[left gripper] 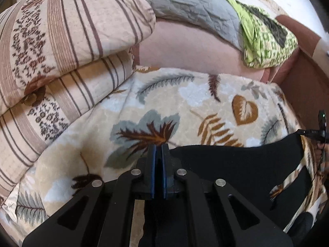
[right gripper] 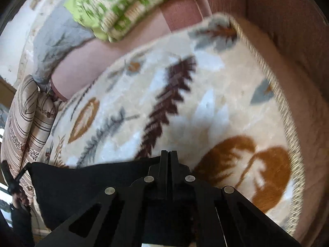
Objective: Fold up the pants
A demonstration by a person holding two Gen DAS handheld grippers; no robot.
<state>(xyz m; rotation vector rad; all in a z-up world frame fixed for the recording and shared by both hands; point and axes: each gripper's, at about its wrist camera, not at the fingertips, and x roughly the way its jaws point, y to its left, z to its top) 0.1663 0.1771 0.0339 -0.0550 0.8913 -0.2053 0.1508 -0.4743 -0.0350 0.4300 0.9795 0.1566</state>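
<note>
The black pants (left gripper: 236, 164) hang stretched between my two grippers above a leaf-patterned blanket (left gripper: 185, 103). My left gripper (left gripper: 158, 147) is shut on one corner of the pants' top edge, its blue pads pressed together. In the right wrist view my right gripper (right gripper: 169, 153) is shut on the other corner of the pants (right gripper: 92, 185), and the cloth runs left from it towards the left gripper (right gripper: 10, 177) at the frame's edge. The right gripper (left gripper: 320, 131) shows at the right edge of the left wrist view. The lower part of the pants is hidden under the grippers.
Two striped floral pillows (left gripper: 61, 51) are stacked at the left. A grey quilt (left gripper: 195, 6) and a green patterned cloth (left gripper: 265, 39) lie at the back on a pinkish sofa (left gripper: 195, 49). The blanket's fringed edge (right gripper: 287, 113) runs along the sofa's armrest (right gripper: 287, 20).
</note>
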